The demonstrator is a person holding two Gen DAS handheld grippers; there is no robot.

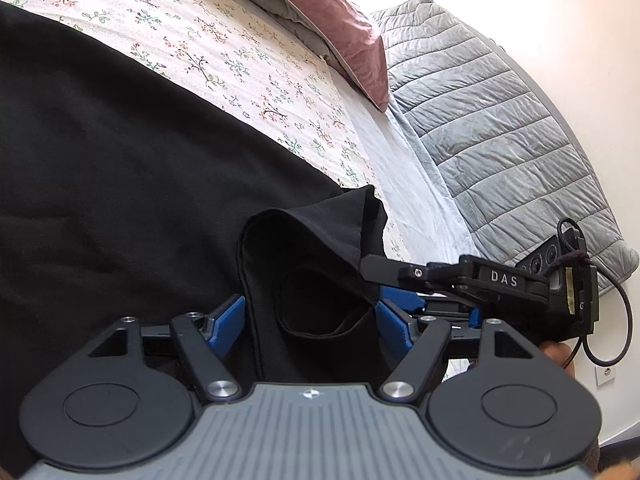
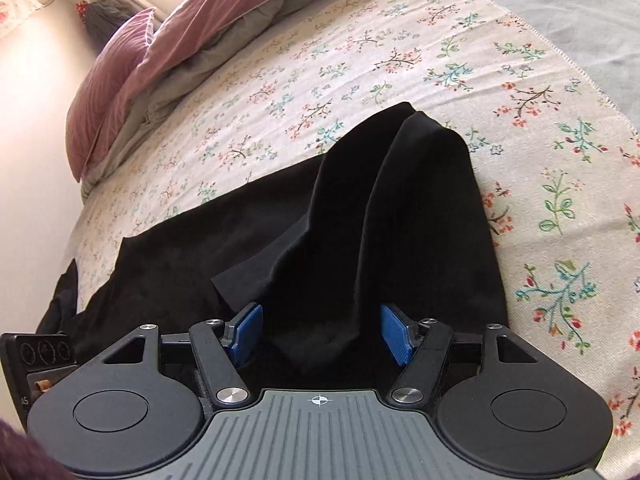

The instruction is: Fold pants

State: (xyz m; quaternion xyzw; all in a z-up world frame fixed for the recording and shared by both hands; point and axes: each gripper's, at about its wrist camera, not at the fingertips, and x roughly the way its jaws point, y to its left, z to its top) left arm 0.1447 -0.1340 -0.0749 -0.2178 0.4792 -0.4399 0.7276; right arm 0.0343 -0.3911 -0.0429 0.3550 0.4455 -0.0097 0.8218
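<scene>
Black pants [image 1: 120, 168] lie spread on the floral bedspread [image 1: 224, 40]. In the left wrist view a raised fold of the pants sits between the blue pads of my left gripper [image 1: 310, 326], whose jaws stand wide apart. My right gripper's body [image 1: 500, 280] shows just to the right, at the same cloth edge. In the right wrist view the pants [image 2: 400, 216] rise in a bunched ridge between the pads of my right gripper [image 2: 322, 334], also wide apart. Cloth fills the gap in both, but neither pair of pads presses on it.
A mauve pillow [image 1: 340, 28] and grey quilted blanket [image 1: 500, 128] lie at the bed's far side near a white wall. In the right wrist view mauve pillows [image 2: 132, 72] sit at the head of the floral bedspread [image 2: 540, 140]. The left gripper's body [image 2: 36, 360] shows at bottom left.
</scene>
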